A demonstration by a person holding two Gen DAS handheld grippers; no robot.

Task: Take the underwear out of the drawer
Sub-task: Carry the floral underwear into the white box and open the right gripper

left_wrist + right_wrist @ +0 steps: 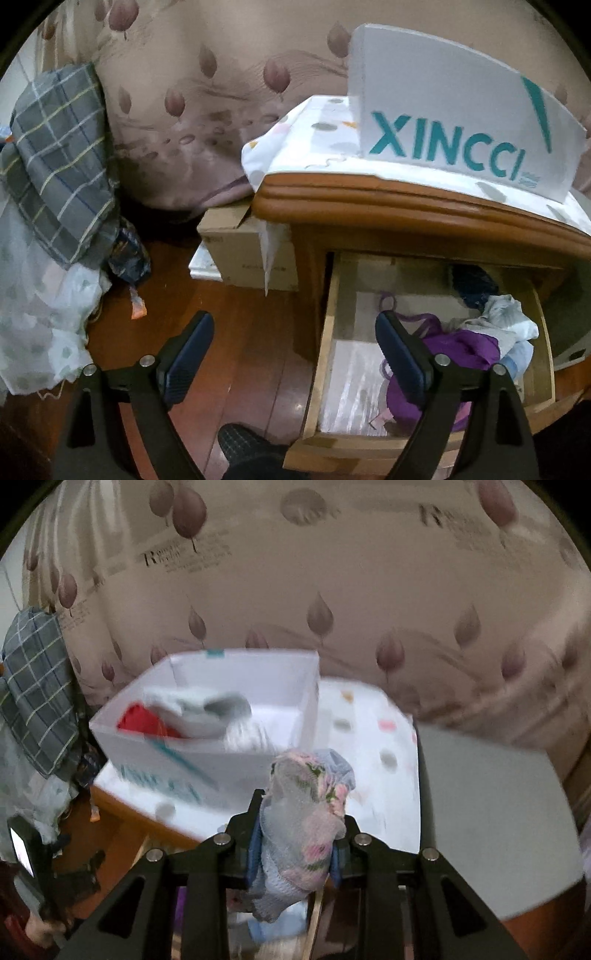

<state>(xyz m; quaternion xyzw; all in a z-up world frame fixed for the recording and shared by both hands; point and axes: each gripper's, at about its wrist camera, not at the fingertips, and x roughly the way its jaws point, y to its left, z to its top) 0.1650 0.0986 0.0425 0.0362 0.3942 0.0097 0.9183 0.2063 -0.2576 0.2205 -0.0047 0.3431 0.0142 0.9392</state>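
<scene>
While right fingers pinch floral underwear, left fingers gape; white box ahead.

A lived-in home bedroom, seen beside a bed and nightstand.

Ahead of both grippers hangs a beige bedcover printed with mauve buds; to the right of the left gripper stands a wooden nightstand with a cloth-covered top, its drawer open and holding loose clothes. A white XINCCI box holding garments sits on top. Plaid fabric is heaped far left, a cardboard box on dark wood floor below.
</scene>
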